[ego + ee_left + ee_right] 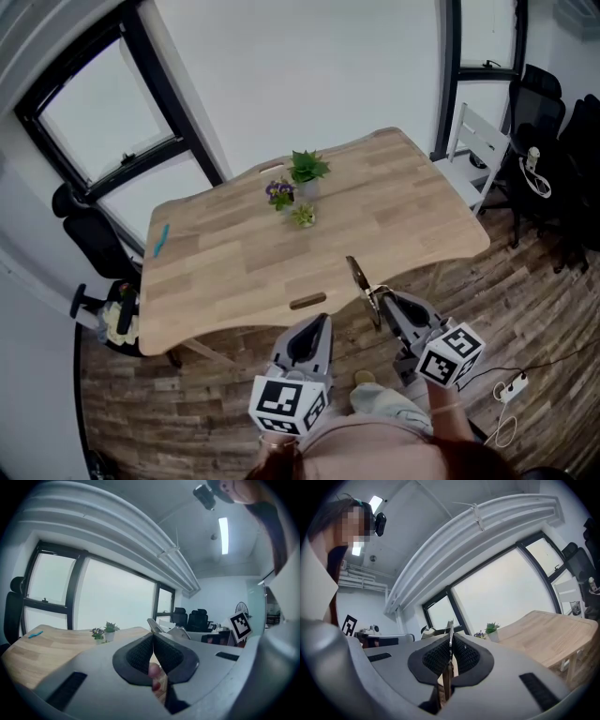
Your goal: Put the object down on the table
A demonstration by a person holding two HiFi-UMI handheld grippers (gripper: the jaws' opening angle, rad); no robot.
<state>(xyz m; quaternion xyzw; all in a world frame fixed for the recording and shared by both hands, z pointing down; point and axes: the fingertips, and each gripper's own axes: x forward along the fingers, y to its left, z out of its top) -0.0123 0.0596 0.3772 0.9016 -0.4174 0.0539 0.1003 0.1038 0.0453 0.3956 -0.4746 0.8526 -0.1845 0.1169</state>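
utensil (357, 275): thin, flat, dark-tipped | clamped edge-on in right tool (379, 298) | at table (234, 267) near edge

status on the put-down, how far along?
Done: nothing yet. In hand: the right claw is shut on a thin flat tool, held in the air by the near edge of the table. The left claw is shut and empty. Left: move over the tabletop, lower, release.

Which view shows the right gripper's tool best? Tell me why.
The head view: the tool shows along its whole length, sticking out of the right gripper over the table's near edge. The right gripper view gives it only edge-on, a thin strip between shut jaws. The left gripper view does not show it clearly.
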